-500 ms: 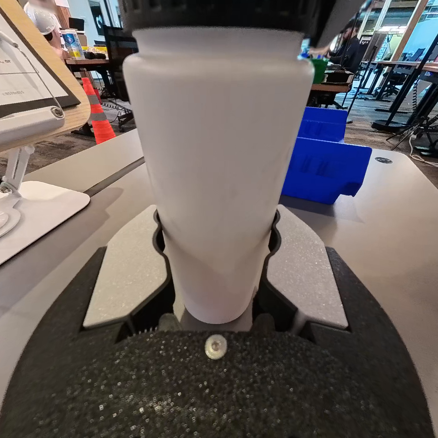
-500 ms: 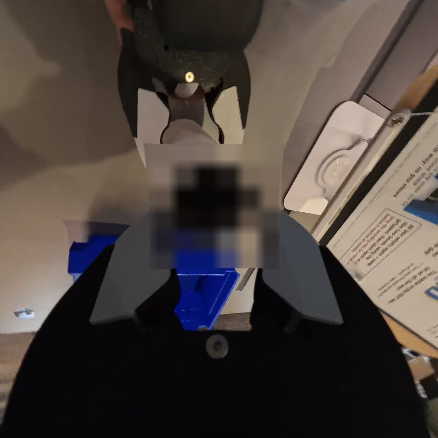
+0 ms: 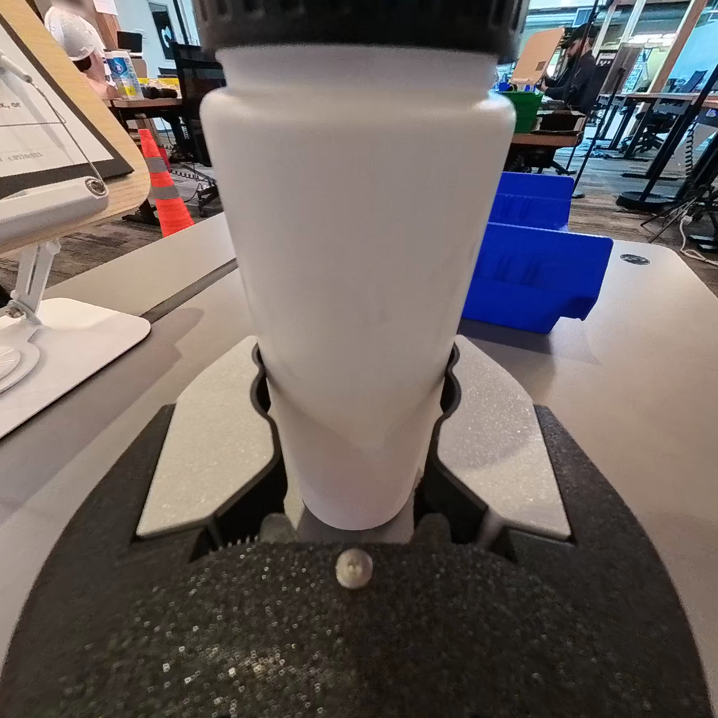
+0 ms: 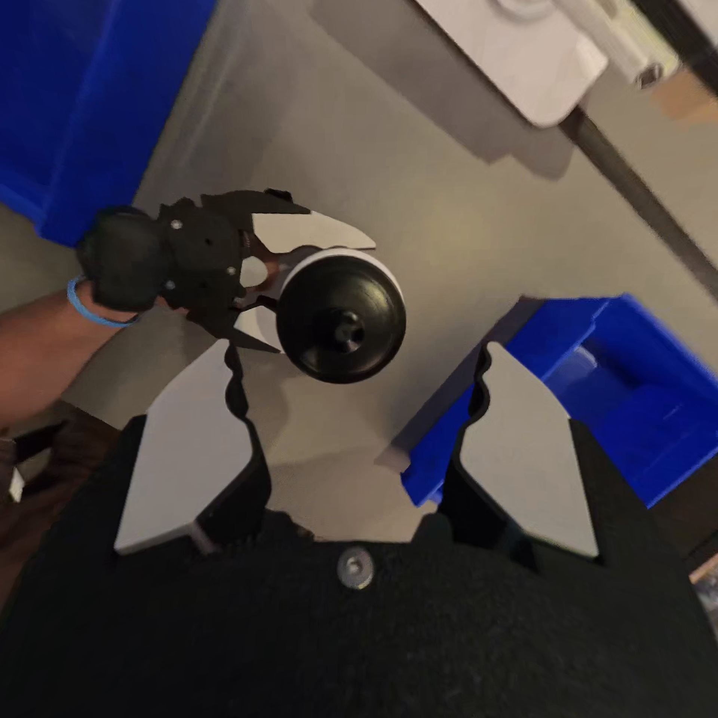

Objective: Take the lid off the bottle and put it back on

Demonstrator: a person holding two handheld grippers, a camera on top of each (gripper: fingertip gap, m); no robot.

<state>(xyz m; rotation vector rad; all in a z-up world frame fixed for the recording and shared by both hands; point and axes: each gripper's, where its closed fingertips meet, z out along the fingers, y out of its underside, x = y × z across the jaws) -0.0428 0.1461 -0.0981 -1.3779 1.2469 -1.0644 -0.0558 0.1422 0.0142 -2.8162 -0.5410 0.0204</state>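
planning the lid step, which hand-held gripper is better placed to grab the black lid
Right. The right hand-held gripper hangs open and empty above the black lid, which sits on the white bottle. The left hand-held gripper is busy clamping the bottle's body.

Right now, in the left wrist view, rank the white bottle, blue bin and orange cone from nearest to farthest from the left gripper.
1. White bottle: clamped between the left gripper's fingers.
2. Blue bin: on the table, right, behind the bottle.
3. Orange cone: on the floor, far left.
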